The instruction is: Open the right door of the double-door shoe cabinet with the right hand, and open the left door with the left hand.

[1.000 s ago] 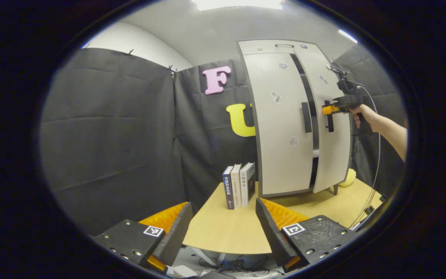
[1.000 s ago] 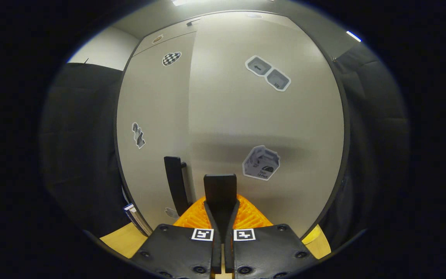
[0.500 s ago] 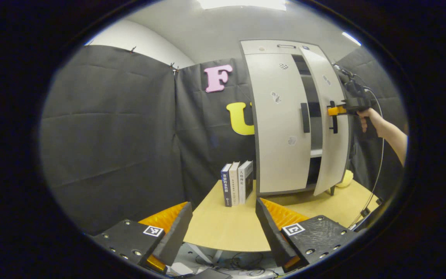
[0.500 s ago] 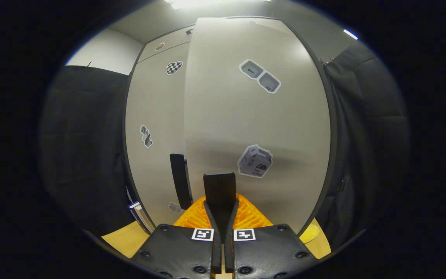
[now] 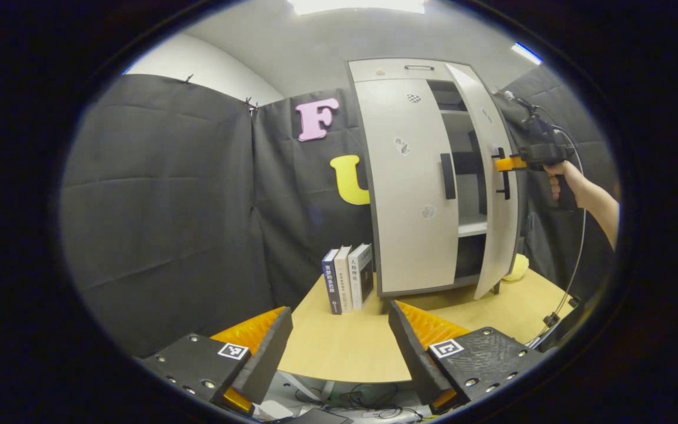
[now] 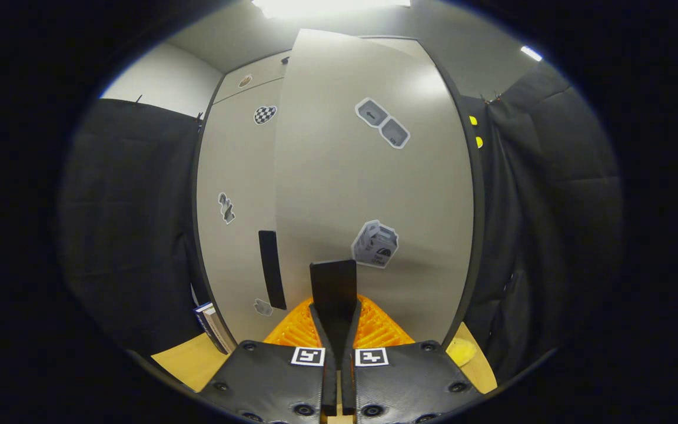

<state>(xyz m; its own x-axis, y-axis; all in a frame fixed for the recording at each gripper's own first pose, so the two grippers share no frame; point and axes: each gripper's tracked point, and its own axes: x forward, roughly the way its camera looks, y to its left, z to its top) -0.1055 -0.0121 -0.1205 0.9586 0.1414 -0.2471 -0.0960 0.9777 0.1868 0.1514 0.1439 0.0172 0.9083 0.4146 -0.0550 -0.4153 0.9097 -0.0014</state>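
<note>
1. Since the earlier frames the right door (image 5: 495, 194) swings further out from the shoe cabinet (image 5: 427, 176); the dark gap between the doors widens and a shelf (image 5: 472, 227) inside now shows, right of centre in the left gripper view.
2. The right gripper (image 5: 502, 164) sits at the right of the left gripper view, held by a hand (image 5: 557, 176), its tips at the right door's handle (image 5: 505, 174).
3. In the right gripper view the right gripper (image 6: 335, 312) has both fingers pressed together on the dark vertical handle (image 6: 333, 288) at bottom centre: clenched on the handle.
4. The right door (image 6: 368, 194) takes the middle of the right gripper view; its free edge runs down left of centre, overlapping the left door (image 6: 236, 206).
5. The left door (image 5: 409, 182) is flush with the cabinet frame, closed; its handle (image 5: 447, 176) is a dark bar near the inner edge, untouched.
6. The left gripper (image 5: 339, 338) is at the bottom of the left gripper view, fingers spread wide, holding nothing, well apart from the cabinet.
7. The table (image 5: 345, 347) has bare surface between the left gripper and the cabinet base.
8. Three books (image 5: 348, 278) stand upright just left of the cabinet's lower left corner, near the black wall cloth.
9. A yellow object (image 5: 518, 268) lies on the table behind the open door's lower edge; a yellow object (image 6: 461, 351) also shows at lower right of the right gripper view.
10. A cable (image 5: 574, 259) hangs from the right gripper down to the table's right edge.
</note>
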